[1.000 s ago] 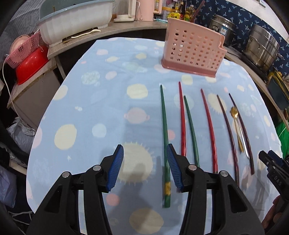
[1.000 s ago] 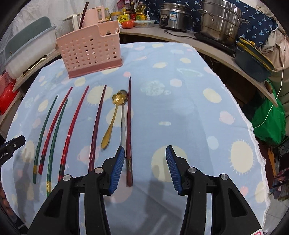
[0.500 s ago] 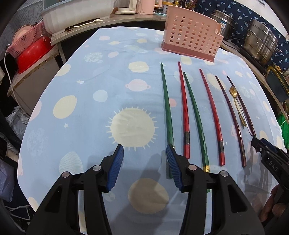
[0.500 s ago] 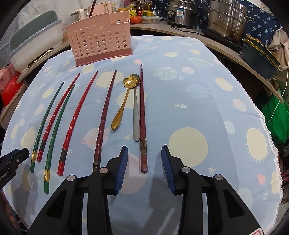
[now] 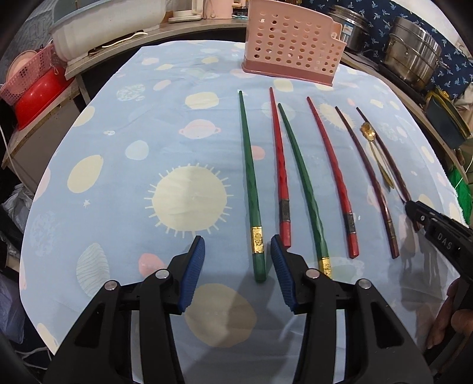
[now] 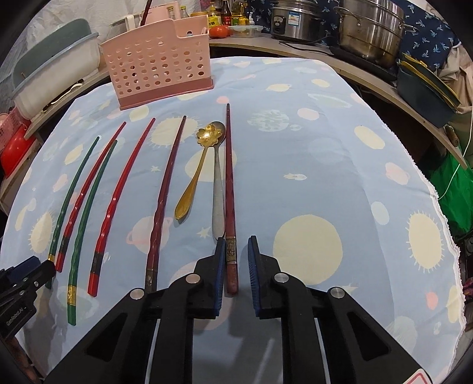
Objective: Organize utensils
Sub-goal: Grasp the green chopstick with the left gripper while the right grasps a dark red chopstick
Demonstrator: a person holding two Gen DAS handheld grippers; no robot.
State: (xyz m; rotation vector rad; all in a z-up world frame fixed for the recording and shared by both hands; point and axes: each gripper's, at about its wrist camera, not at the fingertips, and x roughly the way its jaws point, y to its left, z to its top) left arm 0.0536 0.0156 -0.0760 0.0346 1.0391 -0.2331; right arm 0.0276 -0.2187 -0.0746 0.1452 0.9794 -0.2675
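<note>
Chopsticks lie side by side on the blue cloth: two green, two red, two maroon. My left gripper [image 5: 238, 248] is open, its jaws on either side of the butt end of the leftmost green chopstick [image 5: 249, 183]. My right gripper [image 6: 235, 251] is open but narrowed, its jaws close on each side of the rightmost maroon chopstick [image 6: 229, 189], not clamping it. A gold flower spoon [image 6: 195, 174] and a silver spoon [image 6: 218, 183] lie just left of it. The pink perforated holder [image 6: 161, 60] stands at the table's far side, also in the left wrist view [image 5: 291, 44].
Steel pots [image 6: 369, 28] and a rice cooker [image 6: 291, 19] stand on the counter behind right. A white basin [image 5: 109, 26] and red bowl [image 5: 38, 94] sit at the left. A green bag [image 6: 452, 189] hangs beyond the table's right edge.
Both grippers have pulled back toward the near ends of the chopsticks and dropped lower. The right jaws have narrowed around the maroon chopstick. The left jaws now straddle the green chopstick's end.
</note>
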